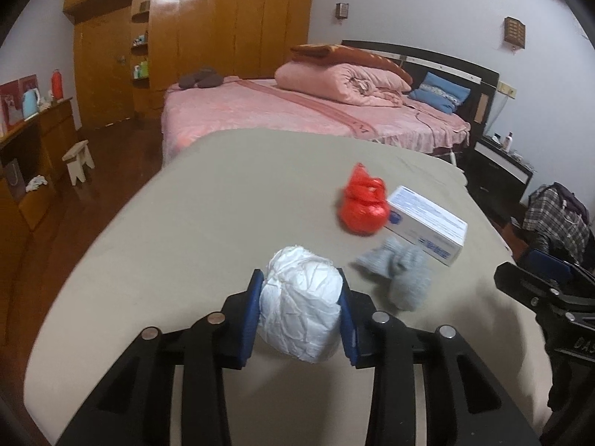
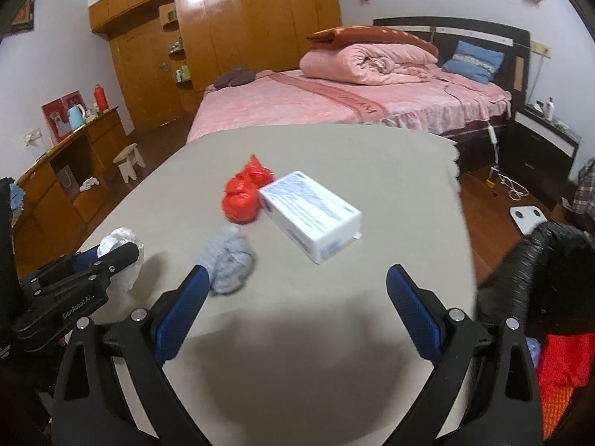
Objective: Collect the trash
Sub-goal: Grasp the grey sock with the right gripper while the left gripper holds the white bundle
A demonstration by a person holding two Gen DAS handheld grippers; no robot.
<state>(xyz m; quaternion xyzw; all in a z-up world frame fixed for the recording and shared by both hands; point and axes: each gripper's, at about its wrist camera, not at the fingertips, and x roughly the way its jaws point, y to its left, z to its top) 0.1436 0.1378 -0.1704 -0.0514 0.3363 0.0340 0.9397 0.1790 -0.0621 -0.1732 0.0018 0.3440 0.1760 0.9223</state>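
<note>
My left gripper (image 1: 301, 278) is shut on a crumpled white paper ball (image 1: 301, 304), held between its blue pads over the beige table (image 1: 186, 230); it also shows in the right wrist view (image 2: 119, 252). A crumpled grey cloth wad (image 1: 398, 275) (image 2: 228, 264), a red plastic bag ball (image 1: 362, 204) (image 2: 243, 195) and a white-and-blue box (image 1: 427, 228) (image 2: 312, 215) lie on the table. My right gripper (image 2: 297, 278) is open and empty above the table's near part, its left pad next to the grey wad.
A black trash bag (image 2: 539, 260) stands at the table's right edge. A pink bed (image 2: 334, 107), a wooden wardrobe (image 1: 208, 29), a low cabinet (image 2: 74, 156) with a kettle, a small stool (image 1: 78, 160) and a black nightstand (image 2: 546, 152) lie beyond.
</note>
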